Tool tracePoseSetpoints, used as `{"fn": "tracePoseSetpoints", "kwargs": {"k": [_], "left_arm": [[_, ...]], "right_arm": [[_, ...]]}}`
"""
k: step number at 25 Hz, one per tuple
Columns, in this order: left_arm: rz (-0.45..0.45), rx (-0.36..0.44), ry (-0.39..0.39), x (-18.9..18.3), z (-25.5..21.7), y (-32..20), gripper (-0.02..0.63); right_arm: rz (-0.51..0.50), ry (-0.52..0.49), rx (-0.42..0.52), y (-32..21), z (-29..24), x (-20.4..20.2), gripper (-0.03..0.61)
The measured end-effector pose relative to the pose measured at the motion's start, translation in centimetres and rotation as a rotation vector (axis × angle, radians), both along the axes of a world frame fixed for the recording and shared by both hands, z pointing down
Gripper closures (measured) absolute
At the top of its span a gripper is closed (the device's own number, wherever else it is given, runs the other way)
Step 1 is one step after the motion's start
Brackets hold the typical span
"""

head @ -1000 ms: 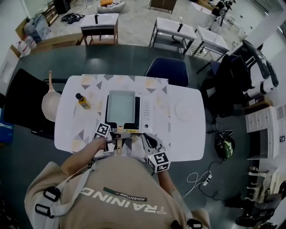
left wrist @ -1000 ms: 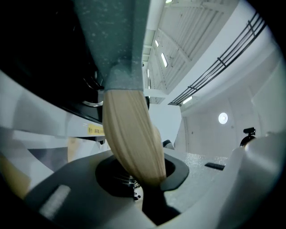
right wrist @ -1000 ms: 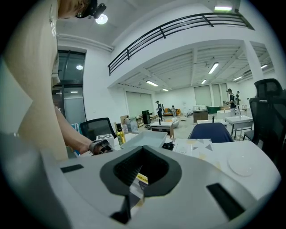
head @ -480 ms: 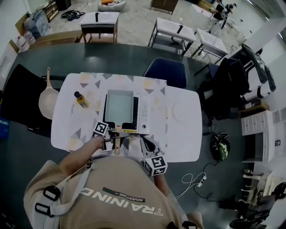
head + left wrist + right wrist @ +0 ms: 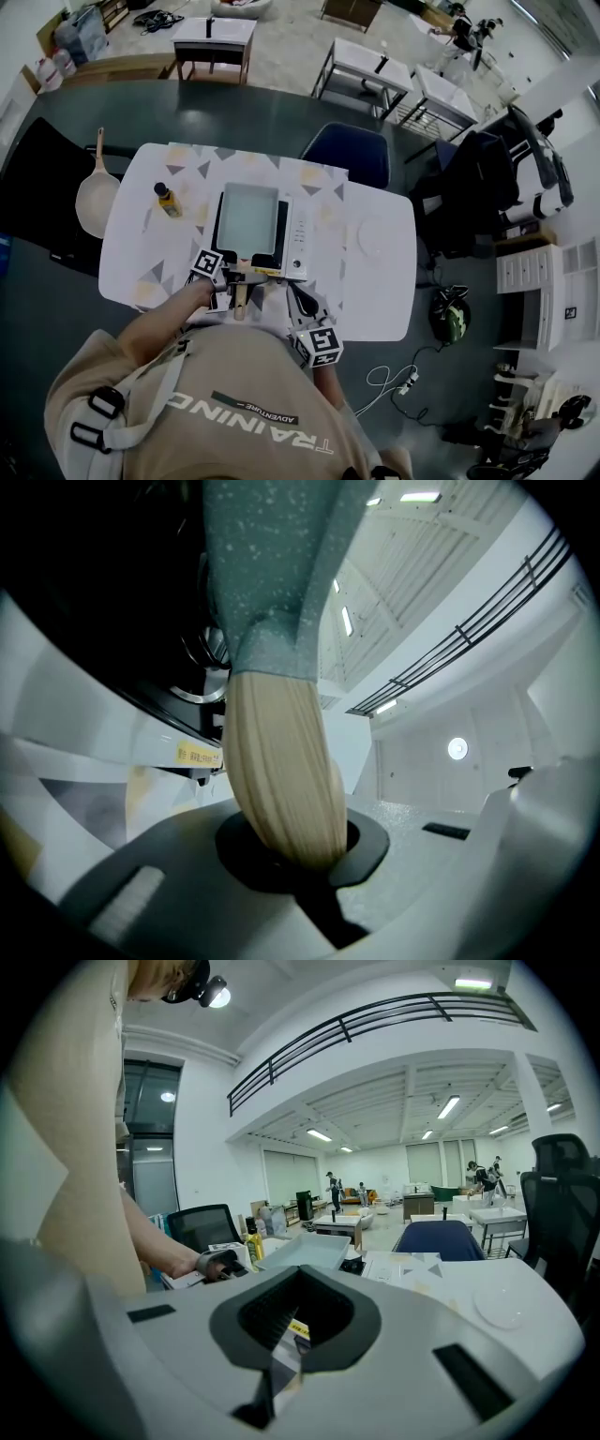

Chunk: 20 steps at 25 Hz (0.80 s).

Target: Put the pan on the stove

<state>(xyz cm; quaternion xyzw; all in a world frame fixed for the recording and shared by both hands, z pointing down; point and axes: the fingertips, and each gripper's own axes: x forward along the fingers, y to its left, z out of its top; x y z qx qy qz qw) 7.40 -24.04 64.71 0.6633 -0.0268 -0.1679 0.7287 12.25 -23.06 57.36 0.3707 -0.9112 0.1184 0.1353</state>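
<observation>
A grey rectangular pan (image 5: 248, 216) lies over the black top of the white stove (image 5: 298, 236) at the table's middle. Its pale wooden handle (image 5: 240, 296) points toward me. My left gripper (image 5: 225, 284) is shut on that handle. In the left gripper view the handle (image 5: 281, 771) runs up into the speckled grey pan (image 5: 267, 564), with the stove (image 5: 173, 700) below it. I cannot tell whether the pan touches the stove. My right gripper (image 5: 300, 302) is shut and holds nothing, at the table's near edge right of the handle. The right gripper view shows the pan (image 5: 305, 1251).
A round pan (image 5: 96, 195) with a long handle sits on a black chair left of the table (image 5: 384, 300). A small bottle (image 5: 167, 200) stands at the table's left, a white plate (image 5: 375, 234) at its right. A blue chair (image 5: 342, 148) is behind the table.
The head view has drifted, so everything sits a little further left. The left gripper stays shut on the handle and the pan stays over the stove.
</observation>
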Motion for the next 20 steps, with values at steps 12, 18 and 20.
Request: {"fn": "tracePoseSetpoints", "kwargs": {"k": [12,18,20], "left_arm": [[-0.005,-0.013,0.011,-0.01,-0.12,-0.10,0.615],[0.000,0.002,0.000,0.15,-0.20,-0.25,0.615],[-0.003,0.014,-0.003,0.06,-0.24,-0.42,0.615]], "right_arm": [[0.005,-0.013,0.006,-0.06,-0.02,-0.15,0.578],[0.006,-0.019,-0.006,-0.03,0.60,-0.34,0.578],[0.001,-0.026,-0.005,-0.06,0.61,-0.54,0.578]]}}
